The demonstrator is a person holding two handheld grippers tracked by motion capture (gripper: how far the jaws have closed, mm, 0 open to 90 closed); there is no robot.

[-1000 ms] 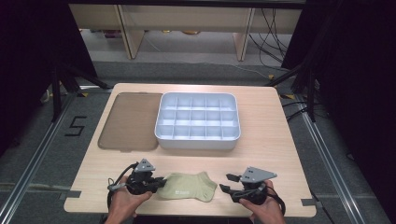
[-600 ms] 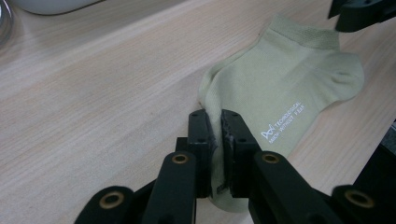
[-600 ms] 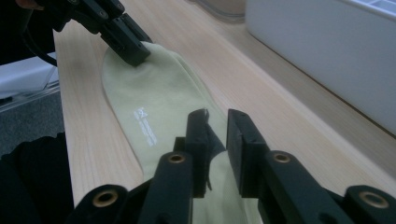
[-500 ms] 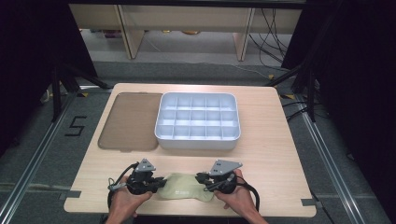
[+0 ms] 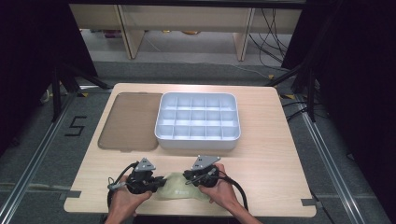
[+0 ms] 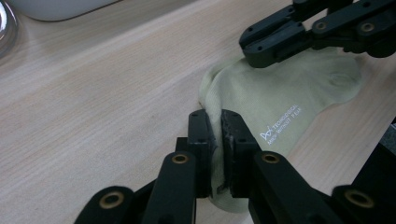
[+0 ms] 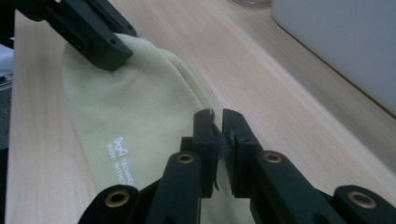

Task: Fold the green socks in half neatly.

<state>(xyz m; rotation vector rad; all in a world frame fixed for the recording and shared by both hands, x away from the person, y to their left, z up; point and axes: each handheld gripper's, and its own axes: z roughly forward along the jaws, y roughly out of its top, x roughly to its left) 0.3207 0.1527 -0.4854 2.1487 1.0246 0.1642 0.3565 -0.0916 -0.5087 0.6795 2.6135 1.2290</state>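
A pale yellow-green sock [image 5: 181,192] with white printed lettering lies flat near the table's front edge. My left gripper [image 5: 161,183] is shut on the sock's left end; in the left gripper view the cloth [image 6: 280,93] is pinched between its closed jaws [image 6: 218,126]. My right gripper [image 5: 187,176] sits over the sock's upper right part. Its jaws have just been closing and now stand shut [image 7: 218,123] with the sock's edge [image 7: 126,107] caught between them. Each gripper view shows the other gripper farther off on the sock: the right one [image 6: 257,49], the left one [image 7: 112,58].
A white tray [image 5: 198,143] divided into several compartments stands mid-table behind the grippers. A flat brown lid [image 5: 128,121] lies to its left. Bare wood [image 5: 275,182] stretches to the right of the hands. The table's front edge is just under the wrists.
My right gripper has moved left from beside the sock's right end onto the sock, and its jaws have closed on the cloth. The left gripper has kept still.
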